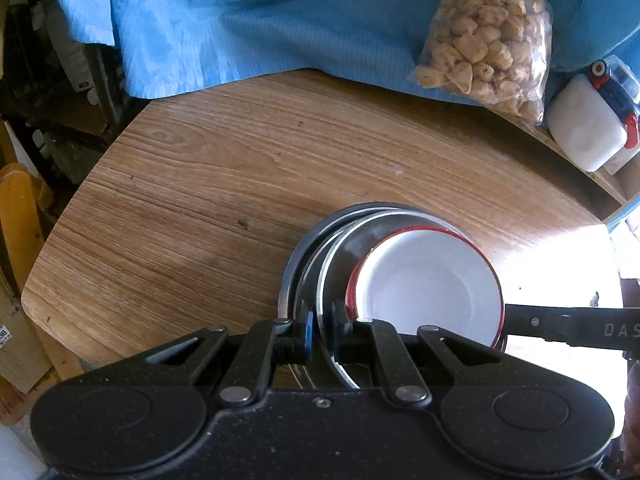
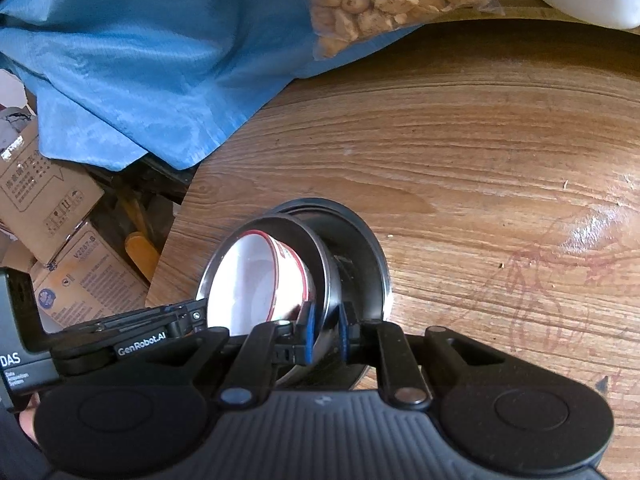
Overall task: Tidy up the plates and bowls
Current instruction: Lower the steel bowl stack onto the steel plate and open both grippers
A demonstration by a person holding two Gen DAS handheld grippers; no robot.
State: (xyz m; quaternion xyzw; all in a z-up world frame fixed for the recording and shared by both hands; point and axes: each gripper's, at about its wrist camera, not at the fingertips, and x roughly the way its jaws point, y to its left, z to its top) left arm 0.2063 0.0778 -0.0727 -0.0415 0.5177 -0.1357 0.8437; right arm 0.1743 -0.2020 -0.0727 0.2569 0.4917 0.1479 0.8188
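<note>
- Three dishes sit nested on the wooden table [image 1: 200, 200]: a white bowl with a red rim [image 1: 428, 284] inside a steel bowl [image 1: 352, 240], which in turn lies within a wider steel dish [image 1: 296, 264].
- We see the stack near the table's near edge, with the inner steel bowl tilted in the wider dish rather than seated flat.
- Our left gripper [image 1: 320, 330] is clamped on the steel bowl's rim, blue pads pressed on either side of the thin wall.
- Our right gripper [image 2: 326, 330] pinches the same steel bowl [image 2: 324, 264] on its opposite side, one pad inside by the white bowl [image 2: 256, 280], the other outside, within the wider dish [image 2: 368, 248].
- In the left wrist view, the right gripper's black finger reaches in from the right edge, just beside the white bowl.
- Beyond the stack we find a crumpled blue cloth [image 1: 240, 32] draped over the table's far side.
- A clear bag of beige chunks [image 1: 484, 44] rests on that cloth.
- A white plastic container [image 1: 588, 128] with a red and blue cap stands to the right of the bag.
- Cardboard boxes [image 2: 52, 208] lie on the floor past the table's left edge.
</note>
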